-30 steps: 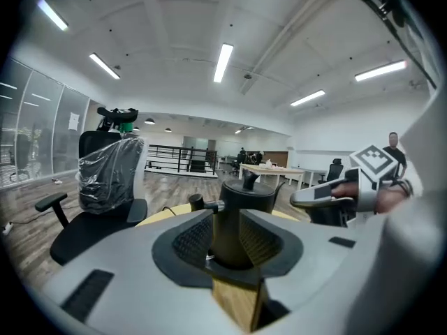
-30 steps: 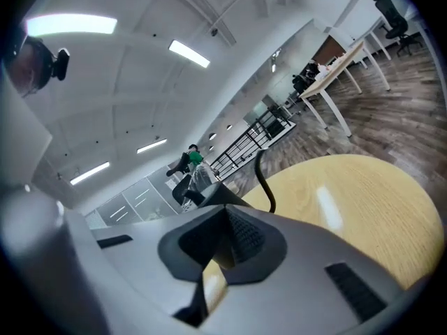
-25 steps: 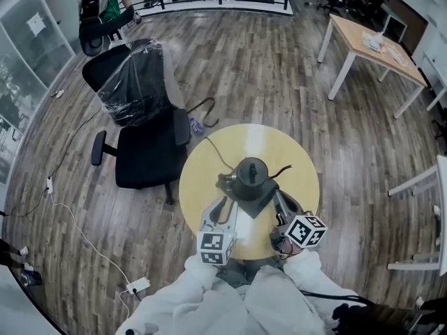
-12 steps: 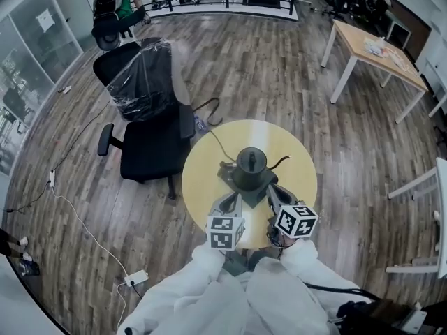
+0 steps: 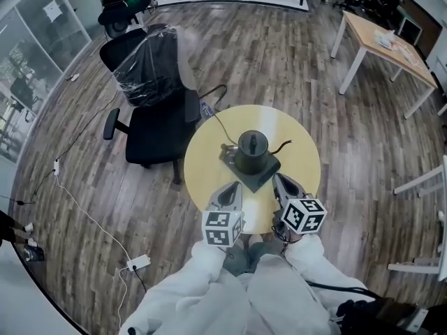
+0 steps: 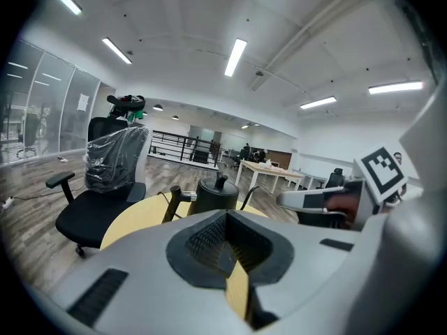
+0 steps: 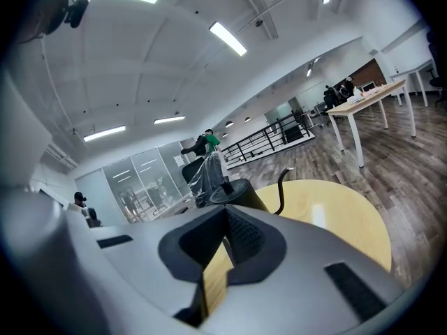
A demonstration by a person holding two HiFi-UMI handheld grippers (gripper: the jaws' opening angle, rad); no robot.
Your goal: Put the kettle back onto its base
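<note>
The black gooseneck kettle (image 5: 252, 153) stands upright on its dark square base (image 5: 261, 177) in the middle of the round yellow table (image 5: 206, 166). My left gripper (image 5: 230, 191) hovers over the table's near edge, short of the base, with its jaws shut on nothing. To its right, my right gripper (image 5: 282, 184) is also shut and empty, just off the base's near right corner. In the left gripper view the kettle (image 6: 215, 194) shows beyond the closed left gripper (image 6: 227, 253). In the right gripper view the kettle (image 7: 236, 192) and its thin spout rise past the closed right gripper (image 7: 225, 246).
A black office chair (image 5: 155, 114) wrapped in plastic stands left of the table. The base's cord (image 5: 218, 129) runs off the far table edge. A wooden desk (image 5: 384, 42) is at the far right, and a power strip (image 5: 137, 262) lies on the floor at the left.
Both grippers have drawn back from the kettle toward the table's near edge. The left jaws, spread a second ago, are closed now. The kettle stays on its base.
</note>
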